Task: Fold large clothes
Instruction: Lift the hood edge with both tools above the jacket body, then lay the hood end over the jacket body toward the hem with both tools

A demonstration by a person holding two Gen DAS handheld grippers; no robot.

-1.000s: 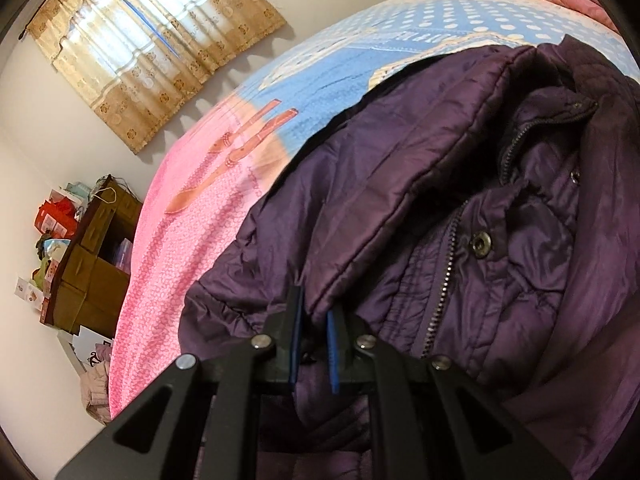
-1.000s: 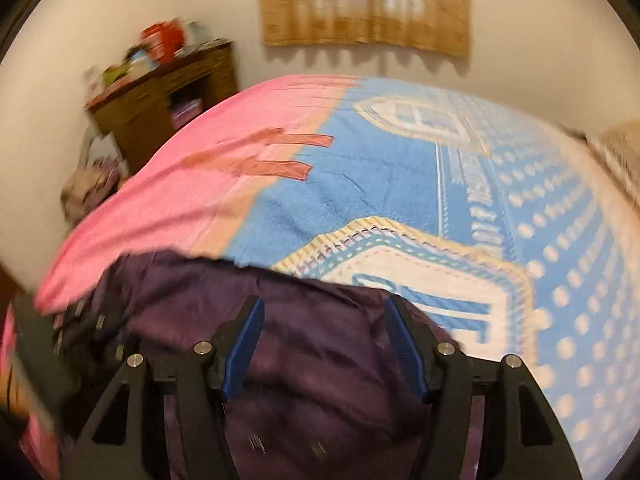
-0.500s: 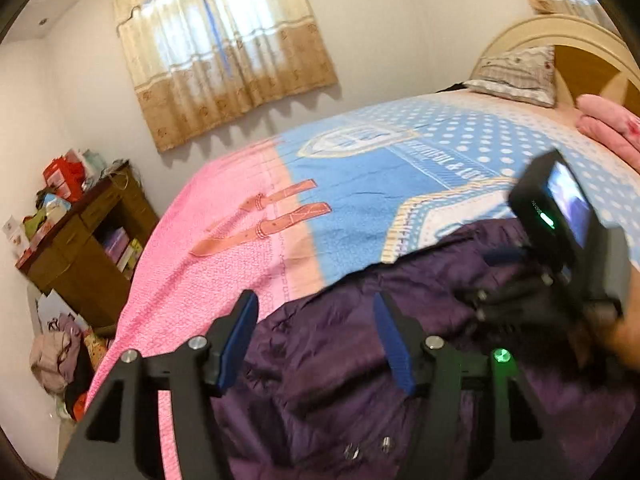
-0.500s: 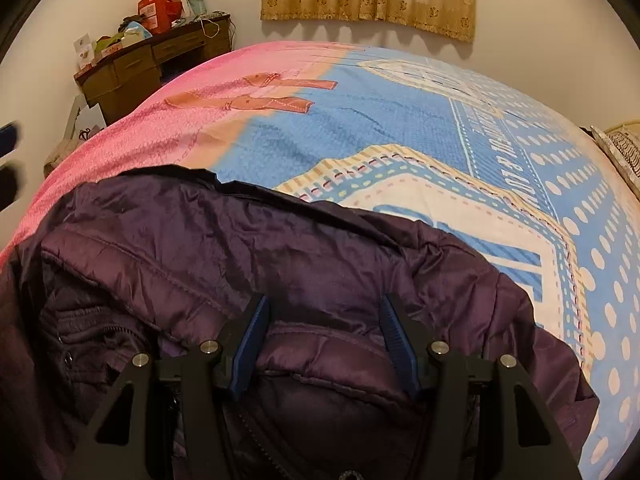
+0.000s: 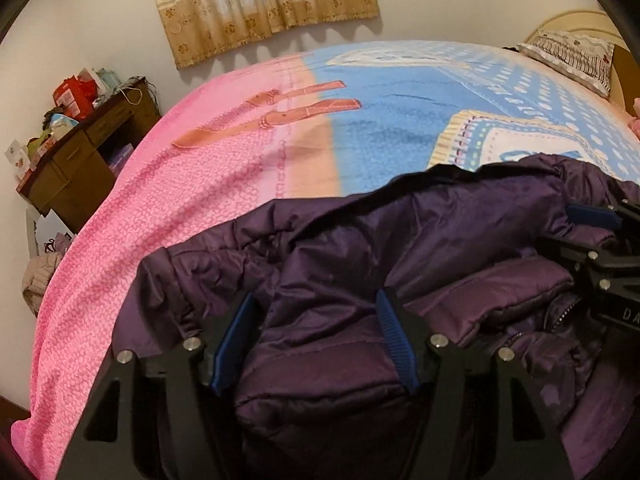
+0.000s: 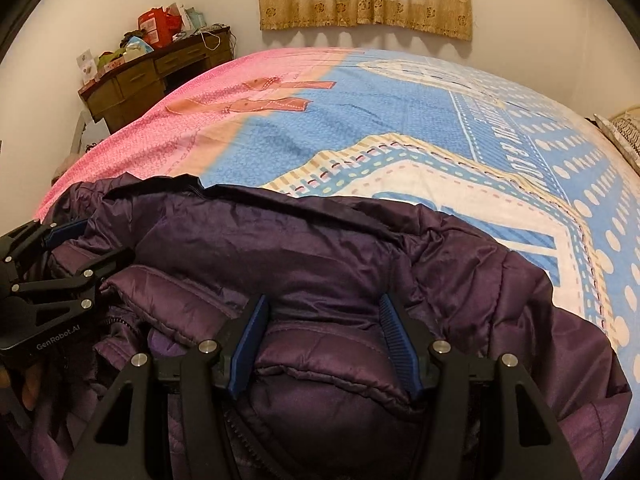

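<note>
Purple padded jacket [image 5: 360, 240], bunched, lying on a pink-and-blue bedspread [image 5: 200, 184]. Left gripper [image 5: 316, 340] and right gripper [image 6: 324, 340]: both spread wide over the fabric, gripping nothing.

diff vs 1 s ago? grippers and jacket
The left gripper was shut on a fold of the purple jacket a second ago; it let go and now sits open over it. The right gripper stayed open and came down closer. The jacket remains on the bedspread.
</note>
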